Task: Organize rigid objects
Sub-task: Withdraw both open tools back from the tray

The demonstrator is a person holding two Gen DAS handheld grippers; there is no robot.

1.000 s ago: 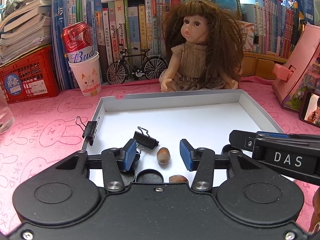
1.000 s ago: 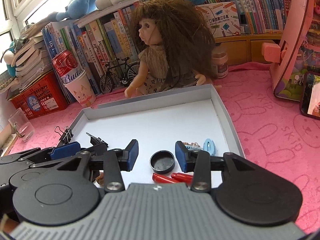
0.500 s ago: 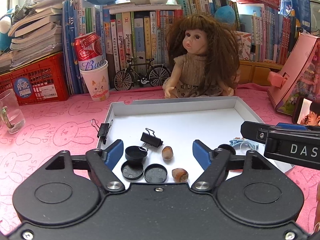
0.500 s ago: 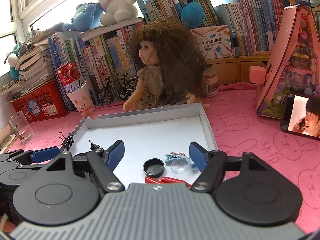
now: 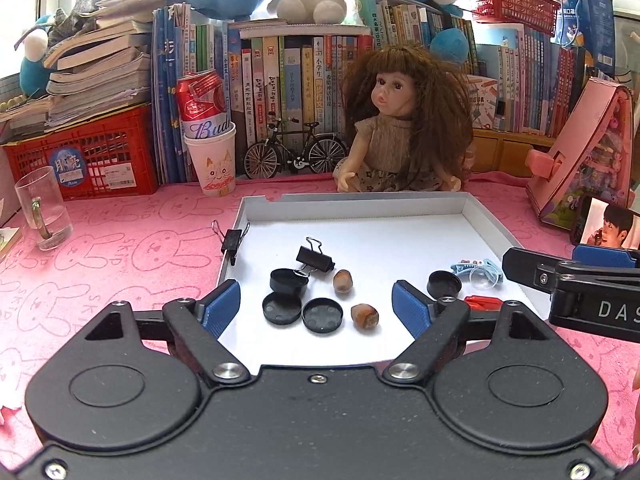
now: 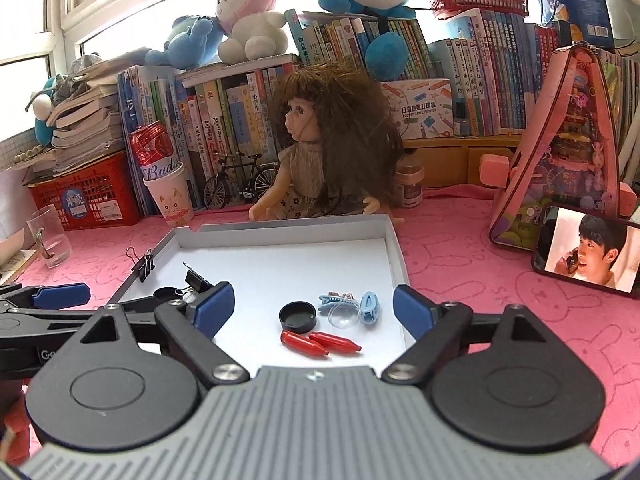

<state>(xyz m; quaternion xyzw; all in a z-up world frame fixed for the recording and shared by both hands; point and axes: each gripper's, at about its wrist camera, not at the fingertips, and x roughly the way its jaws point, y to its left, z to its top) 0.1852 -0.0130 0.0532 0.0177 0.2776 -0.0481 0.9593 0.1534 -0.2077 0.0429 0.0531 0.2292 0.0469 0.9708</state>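
The left gripper [image 5: 316, 306] stands wide with nothing between its blue pads; its jaws have just been opening. The right gripper [image 6: 314, 308] is likewise wide and empty, its jaws also just opening.

The small things lie in the white tray [image 5: 360, 202], in the lower middle of both views. In the left wrist view, three black caps [image 5: 281, 308] and two hazelnuts [image 5: 364, 317] sit just ahead of the left gripper, with a black binder clip [image 5: 315, 259] a little beyond them, its wire handles pointing toward the upper left. In the right wrist view, two red pegs [image 6: 304, 345] lie directly ahead of the right gripper, their long axes running left to right across its line. A lone black cap [image 6: 298, 315], a clear dome [image 6: 344, 316] and blue hair clips [image 6: 370, 307] sit just behind them.

The left hand is therefore nearer the caps, nuts and clip, and the right nearer the pegs and hair clips. A peg would probably want the jaws turned across its length.

A second binder clip [image 5: 232, 240] grips the tray's left wall. The tray's near edge is hidden behind both gripper bodies. In the left wrist view, the pegs are mostly covered by the gripper's finger.
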